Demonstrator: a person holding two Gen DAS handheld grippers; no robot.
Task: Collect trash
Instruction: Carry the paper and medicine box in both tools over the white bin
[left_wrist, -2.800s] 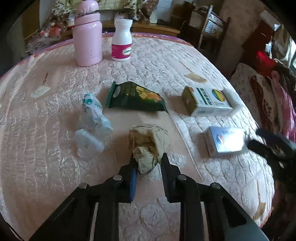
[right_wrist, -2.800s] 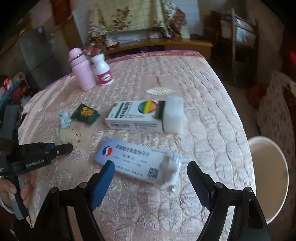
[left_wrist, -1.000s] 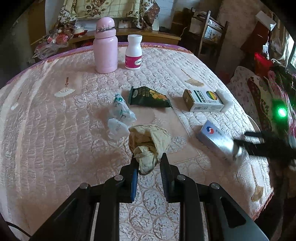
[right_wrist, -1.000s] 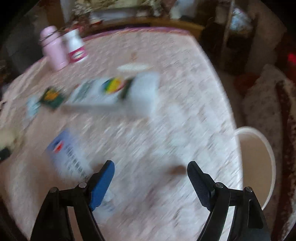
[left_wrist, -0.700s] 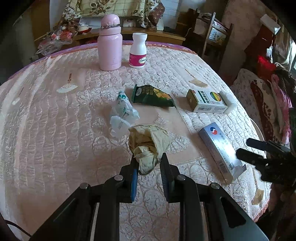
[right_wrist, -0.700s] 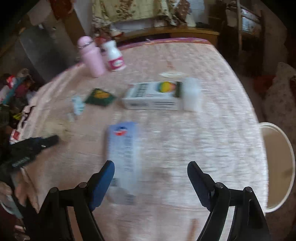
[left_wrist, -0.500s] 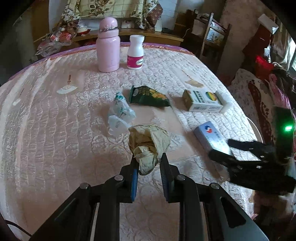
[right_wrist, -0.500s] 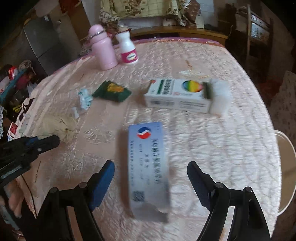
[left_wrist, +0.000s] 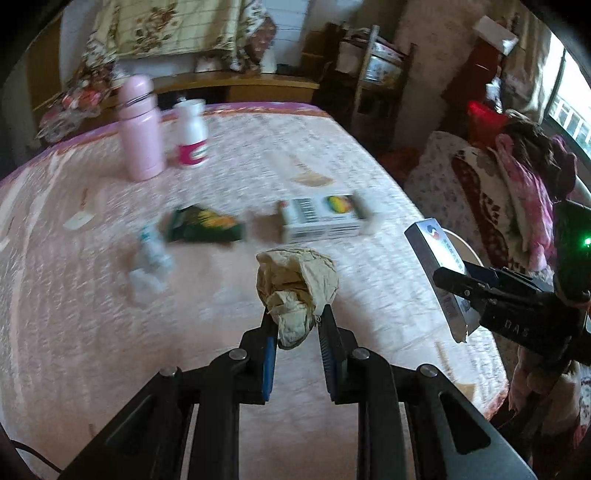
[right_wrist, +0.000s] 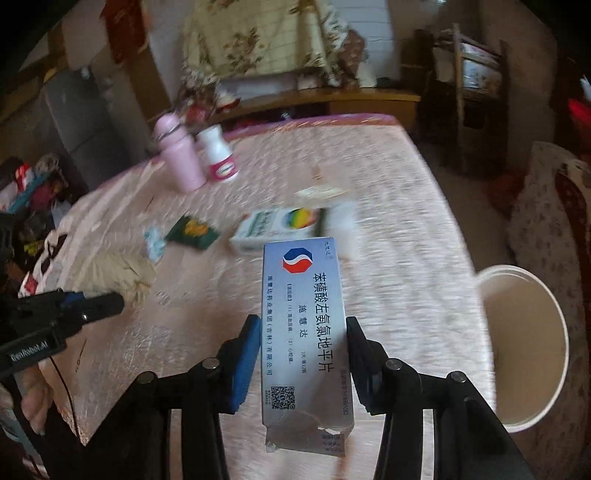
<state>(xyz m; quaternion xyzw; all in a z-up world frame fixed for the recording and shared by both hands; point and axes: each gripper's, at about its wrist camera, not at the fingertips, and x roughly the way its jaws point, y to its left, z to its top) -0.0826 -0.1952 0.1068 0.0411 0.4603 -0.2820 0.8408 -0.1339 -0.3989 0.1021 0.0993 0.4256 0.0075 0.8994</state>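
Note:
A crumpled yellowish paper wad (left_wrist: 297, 280) hangs above the pink quilted table (left_wrist: 74, 314), with my left gripper (left_wrist: 295, 319) shut on its lower end. My right gripper (right_wrist: 303, 332) has its jaws closing on a blue-and-white medicine box (right_wrist: 303, 314); both pads press on its long sides. The box is raised off the cloth, torn flap towards me. In the left wrist view the same box (left_wrist: 432, 251) tilts in the air at the right, in the right gripper (left_wrist: 456, 282). The left gripper (right_wrist: 107, 302) with the wad (right_wrist: 118, 275) shows at the left of the right wrist view.
On the table lie a green snack packet (left_wrist: 203, 225), a crumpled clear wrapper (left_wrist: 147, 258) and a white-and-green box (left_wrist: 321, 218). A pink bottle (left_wrist: 140, 129) and a white bottle (left_wrist: 190, 136) stand at the back. A white bin (right_wrist: 524, 332) stands beside the table's right edge.
The right gripper's jaws have closed on the medicine box and lifted it off the cloth. The left gripper has carried the paper wad up and to the right.

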